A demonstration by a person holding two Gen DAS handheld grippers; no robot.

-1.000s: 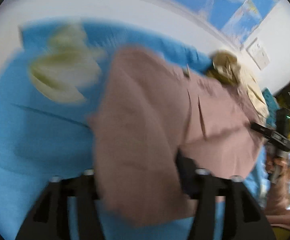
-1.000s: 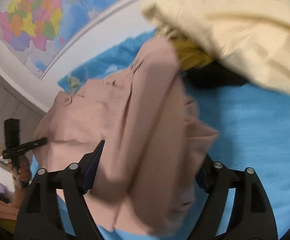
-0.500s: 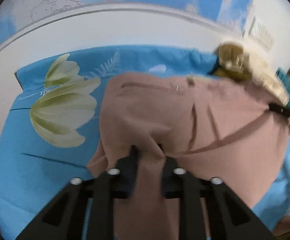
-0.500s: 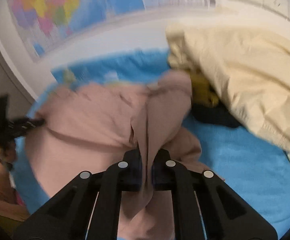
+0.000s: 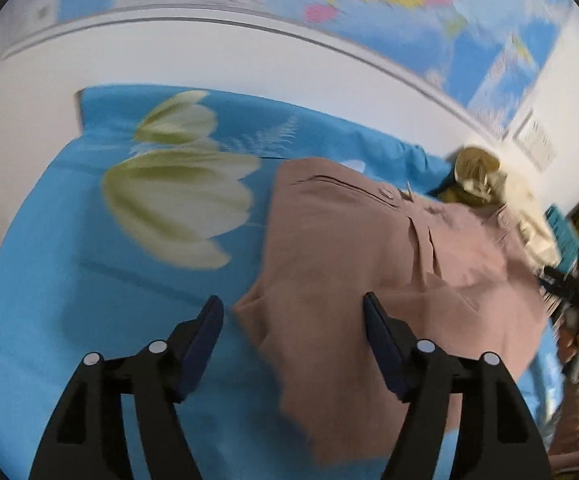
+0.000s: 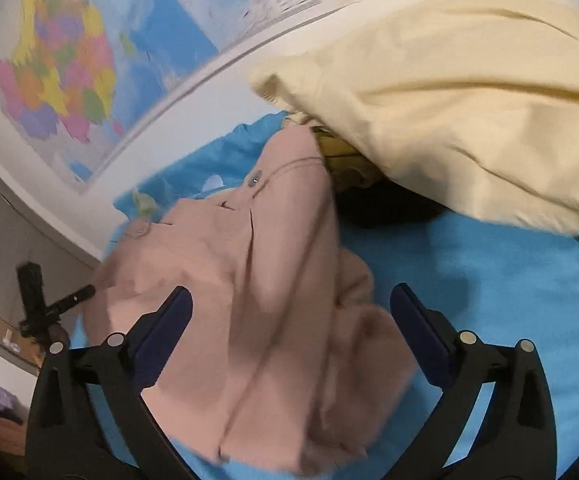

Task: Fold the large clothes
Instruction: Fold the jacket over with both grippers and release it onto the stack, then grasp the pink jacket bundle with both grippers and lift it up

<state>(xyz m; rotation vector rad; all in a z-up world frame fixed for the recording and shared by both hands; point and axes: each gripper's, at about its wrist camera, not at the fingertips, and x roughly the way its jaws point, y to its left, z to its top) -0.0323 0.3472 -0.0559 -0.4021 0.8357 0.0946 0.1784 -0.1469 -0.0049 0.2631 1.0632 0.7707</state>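
A dusty-pink garment [image 5: 369, 264] lies bunched on a blue bedsheet [image 5: 69, 280] printed with a pale flower. My left gripper [image 5: 291, 316] hovers over the garment's near left edge, jaws opening; cloth lies between the fingers but the pads stand clear of it. In the right wrist view the same pink garment [image 6: 273, 300] lies in folds between the fingers of my right gripper [image 6: 291, 300], whose jaws are opening wide and do not press it. Each view shows the other gripper at its edge: the right one [image 5: 573, 296], the left one [image 6: 49, 308].
A cream garment [image 6: 469, 100] is heaped at the right, over a yellow-olive piece [image 6: 341, 156] and a dark item [image 6: 385, 208]. A white wall with a coloured map [image 6: 61, 72] runs behind the bed. Bare blue sheet [image 6: 489, 280] lies right of the pink garment.
Half a second ago both grippers were shut on pinched folds of the pink garment. Both have since let go and spread wide, and the cloth has dropped onto the sheet.
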